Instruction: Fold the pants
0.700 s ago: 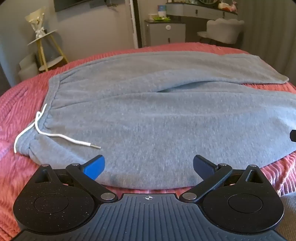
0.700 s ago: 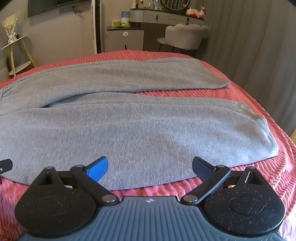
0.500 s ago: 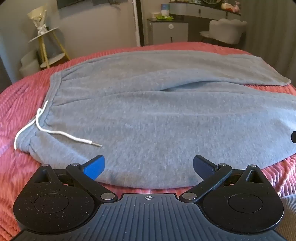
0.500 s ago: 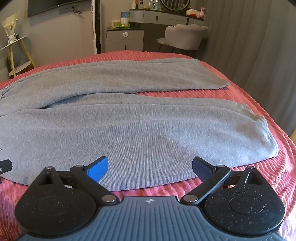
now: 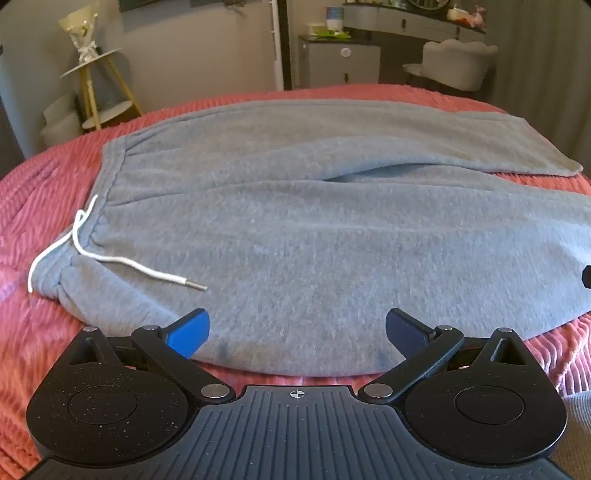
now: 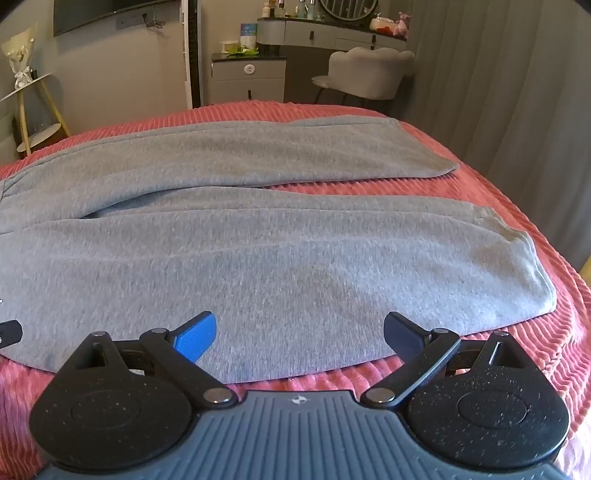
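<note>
Grey sweatpants (image 5: 314, 229) lie spread flat on a pink ribbed bedspread (image 5: 33, 206), waistband at the left with a white drawstring (image 5: 110, 258) trailing over it. Both legs (image 6: 295, 236) run to the right, the near leg's cuff (image 6: 532, 269) close to the bed's right side. My left gripper (image 5: 295, 332) hovers open over the near edge by the waist, nothing between its fingers. Over the near leg's front edge my right gripper (image 6: 299, 338) is open too, holding nothing.
Beyond the bed stand a grey nightstand (image 6: 247, 79), a dressing table (image 6: 332, 33) with a padded chair (image 6: 369, 72), and a gold-legged side stand (image 5: 99, 92) at the left. A grey curtain (image 6: 517, 92) hangs along the right. The bedspread's right edge falls away near the cuffs.
The left gripper has drifted slightly left and down toward the waist, so the pants sit lower and further right in its view. The right gripper has barely moved.
</note>
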`<state>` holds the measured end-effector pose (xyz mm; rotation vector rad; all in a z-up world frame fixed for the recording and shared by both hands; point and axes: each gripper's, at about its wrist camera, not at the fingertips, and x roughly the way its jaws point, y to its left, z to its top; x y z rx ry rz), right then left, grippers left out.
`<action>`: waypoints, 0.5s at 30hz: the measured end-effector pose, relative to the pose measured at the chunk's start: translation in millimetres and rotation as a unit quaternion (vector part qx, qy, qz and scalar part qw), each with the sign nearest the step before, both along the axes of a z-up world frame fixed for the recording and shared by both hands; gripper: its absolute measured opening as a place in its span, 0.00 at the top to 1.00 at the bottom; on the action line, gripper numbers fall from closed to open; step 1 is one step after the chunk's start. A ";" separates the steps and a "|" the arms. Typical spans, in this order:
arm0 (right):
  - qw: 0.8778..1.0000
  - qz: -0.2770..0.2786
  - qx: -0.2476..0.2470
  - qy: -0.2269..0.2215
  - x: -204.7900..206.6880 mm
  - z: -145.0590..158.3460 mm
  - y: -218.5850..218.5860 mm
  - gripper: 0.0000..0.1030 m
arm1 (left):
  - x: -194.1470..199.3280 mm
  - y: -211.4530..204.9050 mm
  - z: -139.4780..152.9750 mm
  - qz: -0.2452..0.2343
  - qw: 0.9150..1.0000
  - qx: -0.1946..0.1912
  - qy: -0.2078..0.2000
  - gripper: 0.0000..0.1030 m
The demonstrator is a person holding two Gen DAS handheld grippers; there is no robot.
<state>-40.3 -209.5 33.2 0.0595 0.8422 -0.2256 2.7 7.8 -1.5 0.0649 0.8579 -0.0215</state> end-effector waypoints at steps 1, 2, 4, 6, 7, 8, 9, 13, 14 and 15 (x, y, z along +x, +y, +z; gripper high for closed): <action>1.000 0.000 -0.001 0.000 0.0 -0.3 0.1 0.05 | 0.1 0.4 0.2 0.001 1.000 -0.001 0.000 0.00; 1.000 -0.001 -0.001 0.001 0.4 -0.5 -0.1 0.05 | 0.3 0.8 0.2 0.002 1.000 -0.002 0.001 0.00; 1.000 -0.002 0.000 0.001 1.1 -1.1 -1.1 0.05 | 0.8 1.3 0.0 0.004 1.000 -0.003 0.001 0.00; 1.000 -0.003 0.002 0.001 1.6 -1.7 -2.1 0.05 | 0.9 2.3 0.0 0.005 1.000 -0.004 0.002 0.00; 1.000 -0.003 0.002 0.002 1.6 -2.0 -2.6 0.05 | 1.1 2.6 0.0 0.006 1.000 -0.005 0.002 0.00; 1.000 -0.003 0.002 0.002 1.9 -2.3 -3.2 0.05 | 1.2 2.7 0.0 0.006 1.000 -0.005 0.002 0.00; 1.000 -0.004 0.002 0.002 2.1 -2.4 -3.5 0.05 | 1.5 2.8 0.0 0.007 1.000 -0.004 0.003 0.00; 1.000 -0.005 0.004 0.001 2.5 -2.9 -5.4 0.05 | 2.1 3.6 0.1 0.008 1.000 -0.006 0.004 0.00; 1.000 -0.006 0.004 0.002 2.8 -3.1 -5.4 0.05 | 2.2 4.3 0.1 0.008 1.000 -0.007 0.004 0.00; 1.000 -0.006 0.004 0.002 2.9 -3.4 -5.9 0.05 | 2.2 4.7 0.3 0.009 1.000 -0.007 0.004 0.00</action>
